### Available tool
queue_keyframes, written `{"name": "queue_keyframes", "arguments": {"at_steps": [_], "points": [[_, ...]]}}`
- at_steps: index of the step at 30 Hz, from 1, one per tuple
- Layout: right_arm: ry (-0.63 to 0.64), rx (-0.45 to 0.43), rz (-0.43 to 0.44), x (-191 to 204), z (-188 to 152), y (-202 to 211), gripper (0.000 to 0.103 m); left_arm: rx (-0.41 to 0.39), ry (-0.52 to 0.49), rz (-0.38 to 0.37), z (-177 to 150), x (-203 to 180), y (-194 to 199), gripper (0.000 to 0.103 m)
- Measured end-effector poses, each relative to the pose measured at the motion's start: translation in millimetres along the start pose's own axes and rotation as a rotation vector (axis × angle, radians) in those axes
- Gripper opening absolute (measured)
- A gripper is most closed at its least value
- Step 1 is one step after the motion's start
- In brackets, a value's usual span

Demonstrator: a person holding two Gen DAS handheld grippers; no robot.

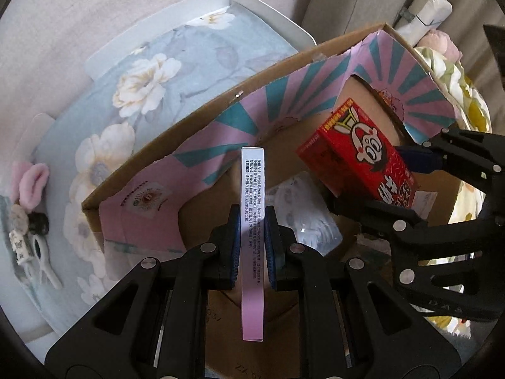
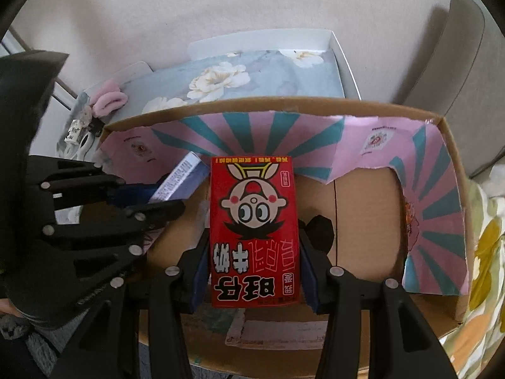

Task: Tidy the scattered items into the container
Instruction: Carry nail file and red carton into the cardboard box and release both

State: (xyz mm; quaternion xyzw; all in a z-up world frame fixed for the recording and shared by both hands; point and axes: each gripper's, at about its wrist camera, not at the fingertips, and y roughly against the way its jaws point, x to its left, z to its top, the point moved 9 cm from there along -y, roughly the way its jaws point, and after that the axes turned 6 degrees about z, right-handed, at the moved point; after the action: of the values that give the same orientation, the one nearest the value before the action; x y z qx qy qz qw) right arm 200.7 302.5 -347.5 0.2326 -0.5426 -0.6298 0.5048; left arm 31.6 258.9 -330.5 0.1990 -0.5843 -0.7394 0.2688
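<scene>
My left gripper [image 1: 252, 221] is shut on a thin pink and white box [image 1: 252, 189], held edge-on over the cardboard container [image 1: 189, 120]. Beside it, my right gripper [image 1: 378, 183] clamps a red milk carton [image 1: 353, 151] with a cartoon face. In the right wrist view the red carton [image 2: 254, 230] sits between the blue pads of the right gripper [image 2: 254, 243], above the container's brown floor [image 2: 363, 221]. The left gripper [image 2: 161, 194] shows at the left with the thin box [image 2: 180, 180]. Both grippers point steeply down into the container [image 2: 252, 104].
Pink and teal paper [image 2: 284, 132] lines the container walls. Inside lie a clear plastic packet [image 1: 303, 218] and a small black object [image 2: 322, 227]. Behind is a white tray [image 1: 262, 3] with floral cloth [image 1: 142, 88], a pink scrunchie [image 1: 31, 180] and small clips [image 1: 34, 237].
</scene>
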Motion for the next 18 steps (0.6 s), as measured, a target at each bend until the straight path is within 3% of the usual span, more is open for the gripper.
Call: {"name": "queue_keyframes", "arguments": {"at_steps": [3, 4, 5, 7, 9, 12, 18], "points": [[0.019, 0.013, 0.027, 3, -2, 0, 0.046, -0.022, 0.044, -0.074, 3, 0, 12, 0.025], [0.022, 0.010, 0.047, 4, -2, 0, 0.047, -0.034, 0.049, -0.060, 4, 3, 16, 0.039], [0.015, 0.006, 0.069, 5, -2, 1, 0.048, -0.046, 0.048, -0.027, 5, 8, 20, 0.063], [-0.006, -0.002, 0.116, 4, -2, 7, 0.054, -0.082, 0.053, 0.064, 8, 24, 29, 0.092], [-0.009, -0.023, 0.117, 0, -1, 15, 0.081, -0.150, 0.075, 0.099, 10, 40, 47, 0.095], [-0.016, -0.084, 0.115, -4, 4, 33, 0.083, -0.197, 0.111, 0.096, 10, 57, 66, 0.096], [0.007, -0.155, 0.085, 2, 22, 55, 0.083, -0.208, 0.175, 0.097, 6, 82, 77, 0.097]]}}
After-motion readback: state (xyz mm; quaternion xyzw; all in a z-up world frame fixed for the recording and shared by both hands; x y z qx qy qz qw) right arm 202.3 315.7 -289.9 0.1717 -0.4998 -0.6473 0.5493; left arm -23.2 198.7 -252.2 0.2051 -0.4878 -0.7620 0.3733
